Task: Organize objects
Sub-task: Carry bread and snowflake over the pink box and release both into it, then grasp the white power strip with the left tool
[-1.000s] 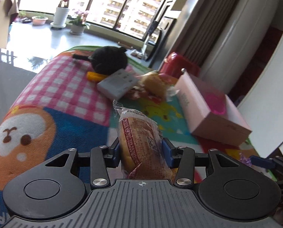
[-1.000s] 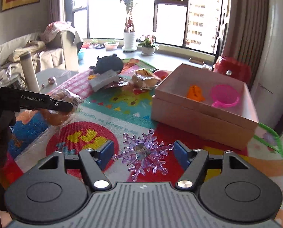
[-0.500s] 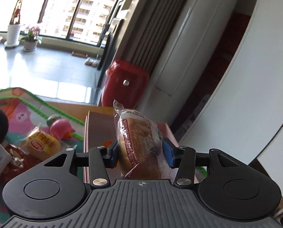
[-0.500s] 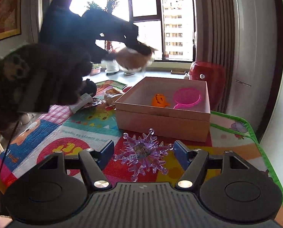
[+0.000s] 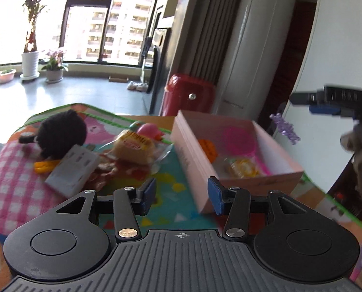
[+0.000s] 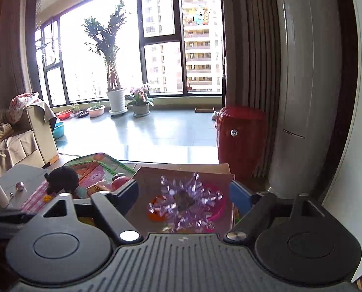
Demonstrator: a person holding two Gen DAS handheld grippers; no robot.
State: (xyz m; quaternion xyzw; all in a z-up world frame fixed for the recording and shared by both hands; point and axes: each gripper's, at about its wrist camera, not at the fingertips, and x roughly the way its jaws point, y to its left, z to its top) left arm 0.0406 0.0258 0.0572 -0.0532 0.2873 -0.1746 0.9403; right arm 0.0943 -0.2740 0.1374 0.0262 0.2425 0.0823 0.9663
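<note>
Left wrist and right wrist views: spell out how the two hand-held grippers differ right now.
The left hand-held gripper has nothing between its fingers. The right hand-held gripper has the purple snowflake between its fingers, and the pads do not touch it. The right one's jaws have just been opening and stand wider than the left's. The left is short of the pink box, while the right is above it. Both are open.

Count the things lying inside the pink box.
3: orange toy at the far left, pink scoop to its right, wrapped bun at the near end. The purple snowflake is in the air, not counted. The box wall may hide more.
</note>
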